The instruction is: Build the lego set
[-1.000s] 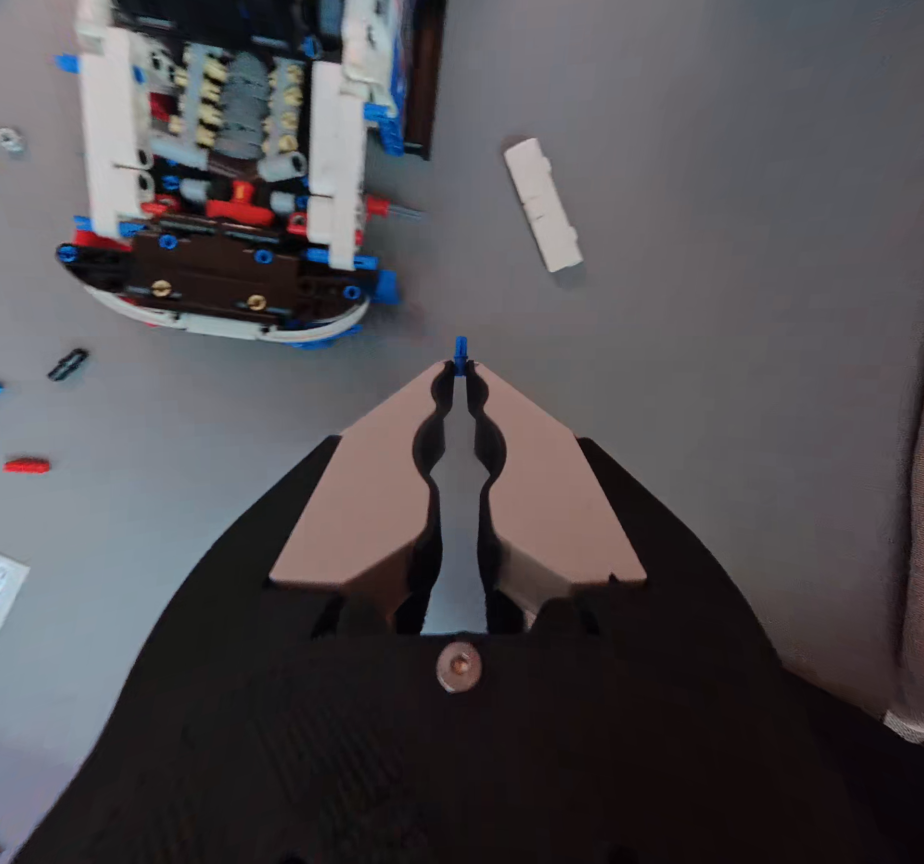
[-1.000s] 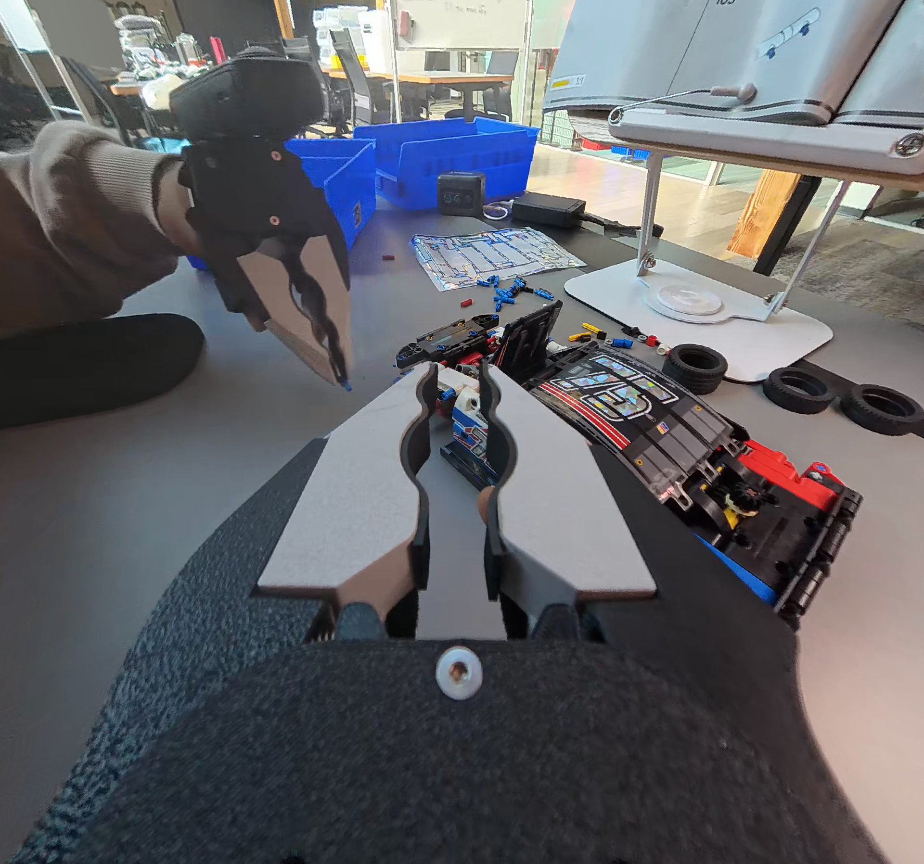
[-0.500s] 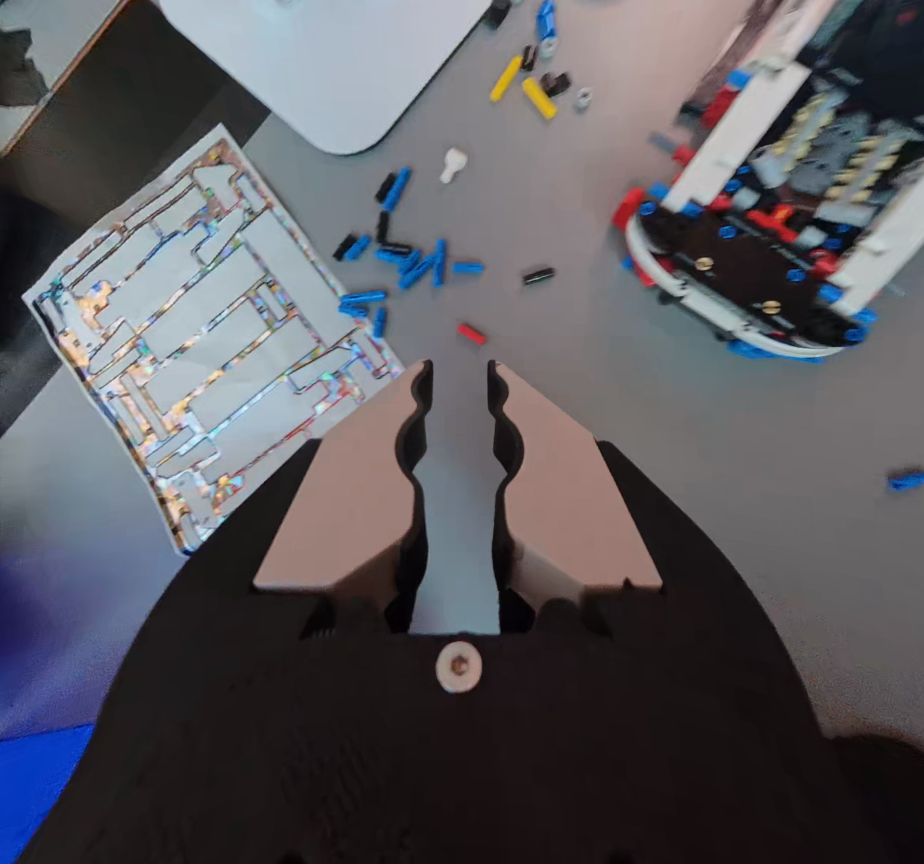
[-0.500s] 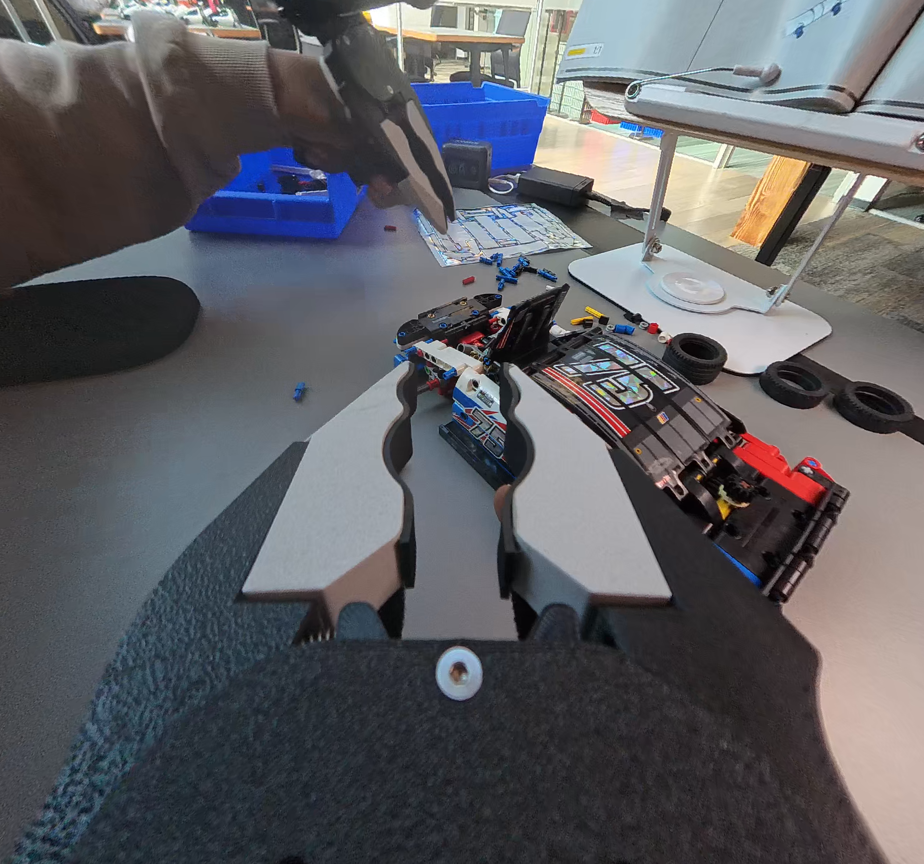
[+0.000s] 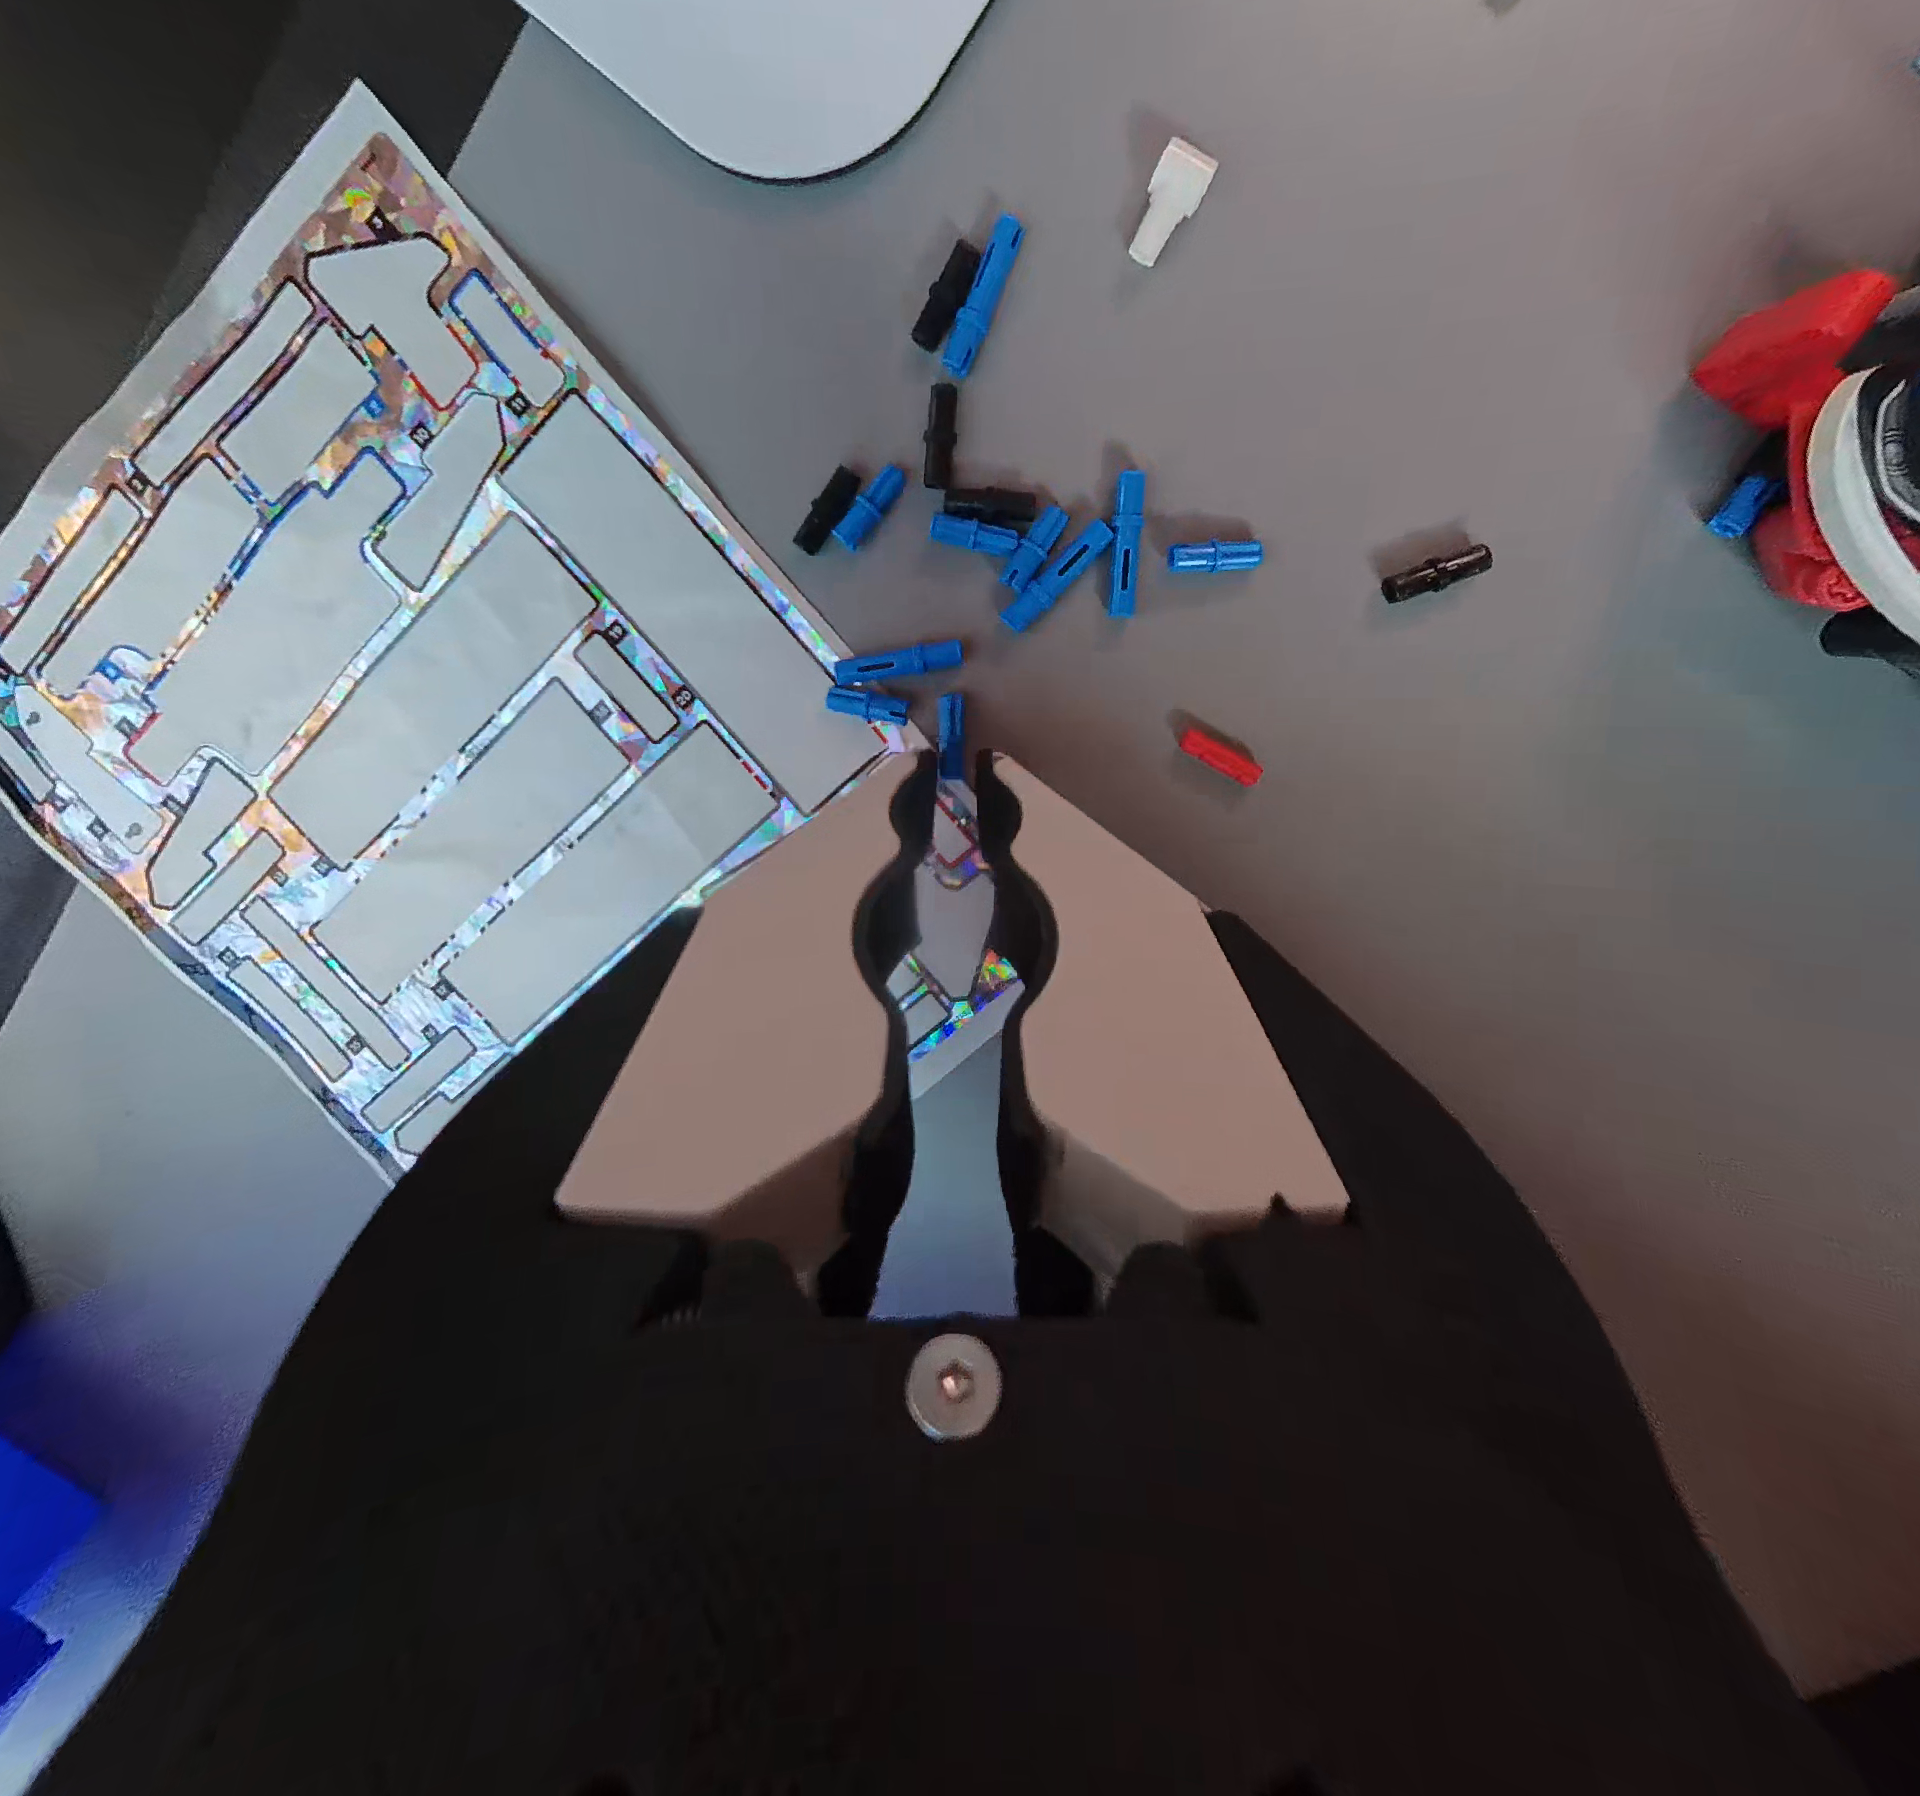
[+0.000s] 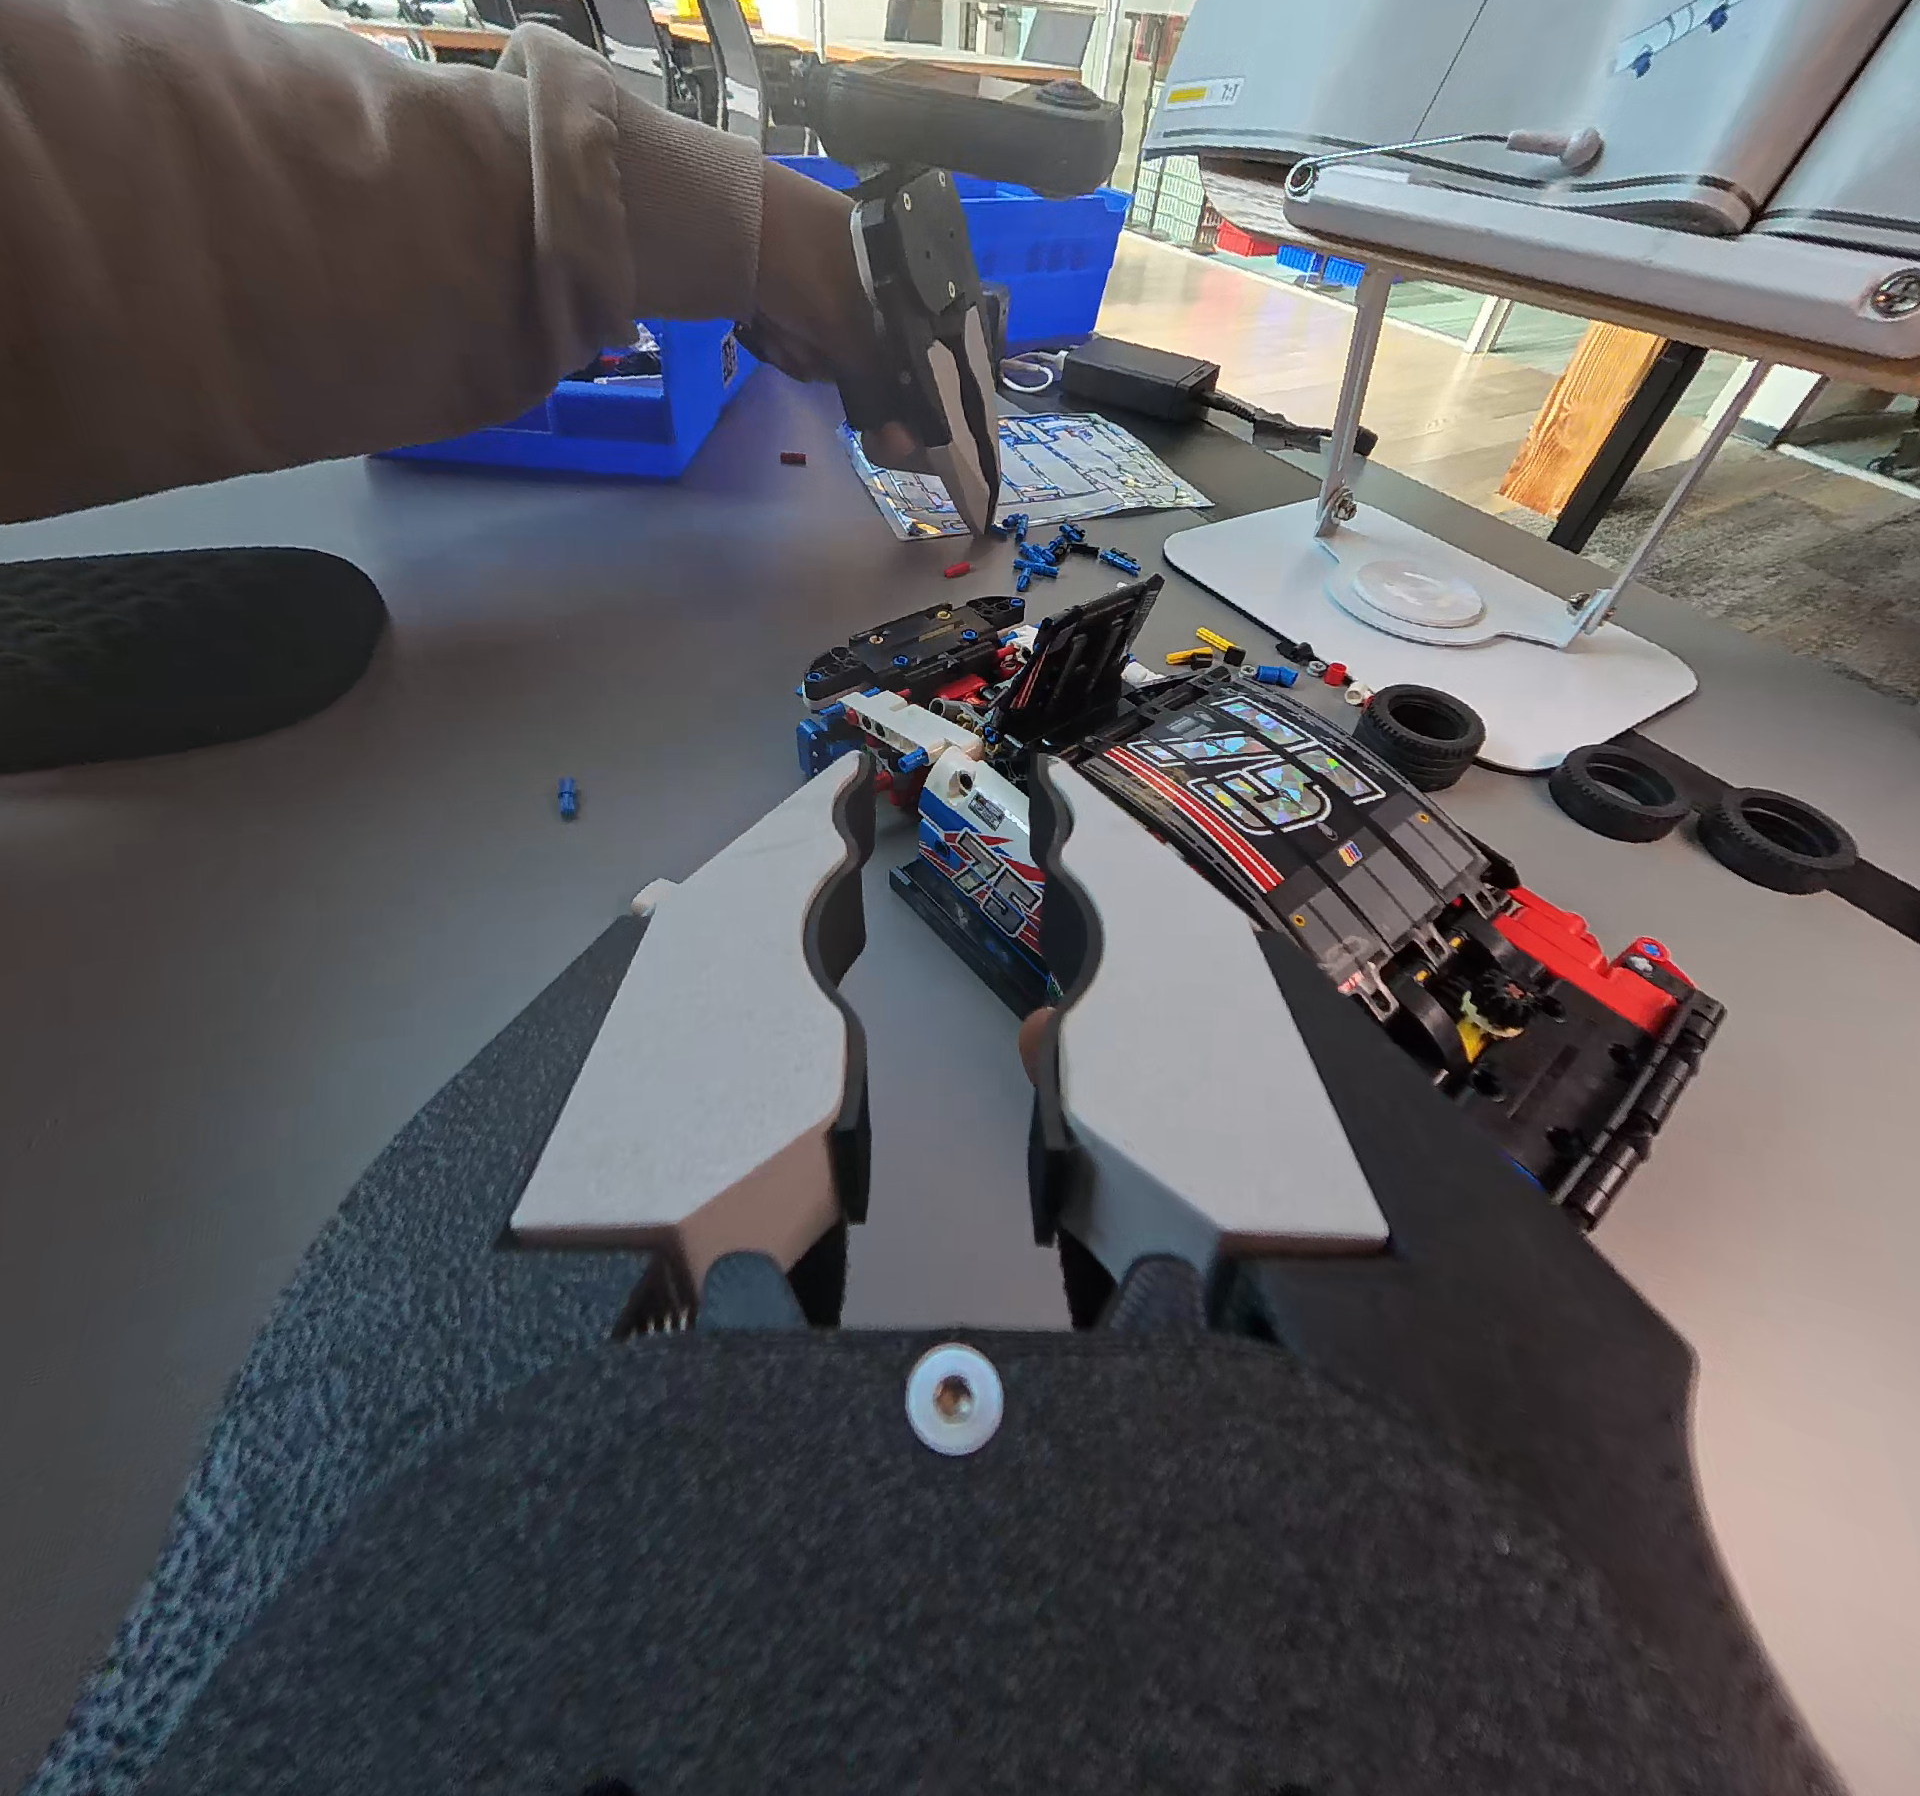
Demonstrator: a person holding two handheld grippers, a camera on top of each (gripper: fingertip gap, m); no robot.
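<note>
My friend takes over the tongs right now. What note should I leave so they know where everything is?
Left tongs: nearly closed around a blue pin at the corner of the sticker sheet. I cannot tell if the grip is firm.
Right tongs: open and empty, in front of the car.
Parts: the pin pile lies beside the sheet. A stray blue pin lies on the table left of the car. Three tyres lie loose by the stand.
Done: the car body looks largely built.
Left: probably fitting pins, and the tyres are not on yet.
</note>
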